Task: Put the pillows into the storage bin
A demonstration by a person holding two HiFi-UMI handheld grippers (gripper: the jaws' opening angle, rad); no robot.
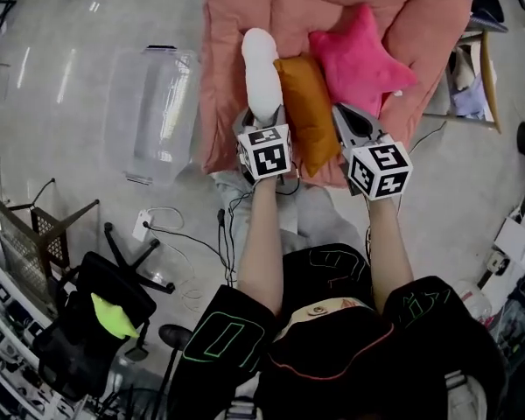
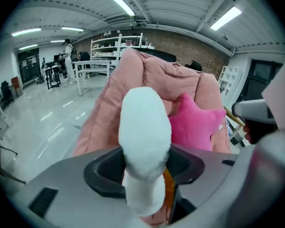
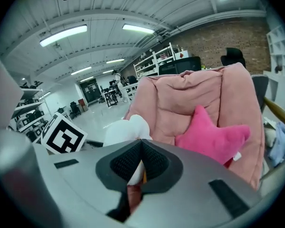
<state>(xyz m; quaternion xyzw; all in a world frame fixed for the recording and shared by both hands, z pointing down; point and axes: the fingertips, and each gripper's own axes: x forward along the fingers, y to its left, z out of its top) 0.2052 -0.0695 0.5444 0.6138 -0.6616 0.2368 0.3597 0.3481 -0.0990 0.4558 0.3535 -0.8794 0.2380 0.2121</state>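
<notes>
A white pillow [image 1: 261,68] stands upright on the pink padded chair [image 1: 227,51], with an orange pillow [image 1: 304,112] and a pink star pillow [image 1: 359,59] to its right. My left gripper [image 1: 264,121] is at the white pillow's lower end. In the left gripper view the white pillow [image 2: 145,127] fills the gap of the left gripper [image 2: 146,167], touching both pads but not squeezed. My right gripper [image 1: 341,112] is shut and empty, right of the orange pillow and just below the star. The clear storage bin [image 1: 153,116] sits on the floor left of the chair.
A black office chair [image 1: 105,322] carrying a yellow-green item stands at lower left, beside a wire rack [image 1: 26,234]. Cables [image 1: 188,239] trail over the floor near my feet. A wooden chair [image 1: 483,68] with clutter is right of the pink chair.
</notes>
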